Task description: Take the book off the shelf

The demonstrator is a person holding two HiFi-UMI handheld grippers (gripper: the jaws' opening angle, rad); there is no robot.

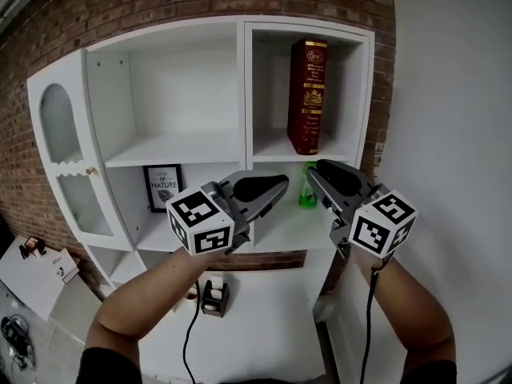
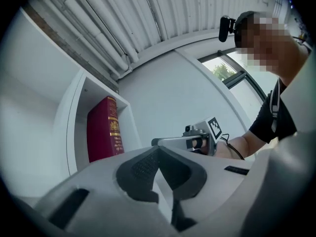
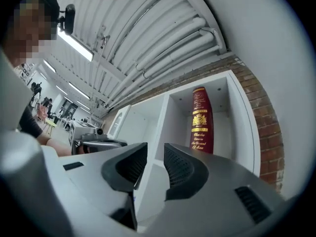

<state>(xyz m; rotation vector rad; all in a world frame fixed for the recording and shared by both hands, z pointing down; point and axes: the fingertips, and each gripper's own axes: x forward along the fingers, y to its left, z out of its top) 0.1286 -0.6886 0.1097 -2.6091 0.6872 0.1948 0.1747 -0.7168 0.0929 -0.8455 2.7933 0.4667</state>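
Observation:
A tall dark-red book with gold print stands upright in the top right compartment of the white shelf unit. It also shows in the left gripper view as the book and in the right gripper view as the book. Both grippers are held side by side below and in front of it, apart from it. My left gripper has its pads meeting at the tips, with nothing held. My right gripper stands slightly open with an empty gap between its pads.
A green bottle sits on the middle shelf just behind the gripper tips. A framed print leans at that shelf's left. An arched cabinet door hangs open on the left. A white wall flanks the unit's right side. A small black holder sits on the lower surface.

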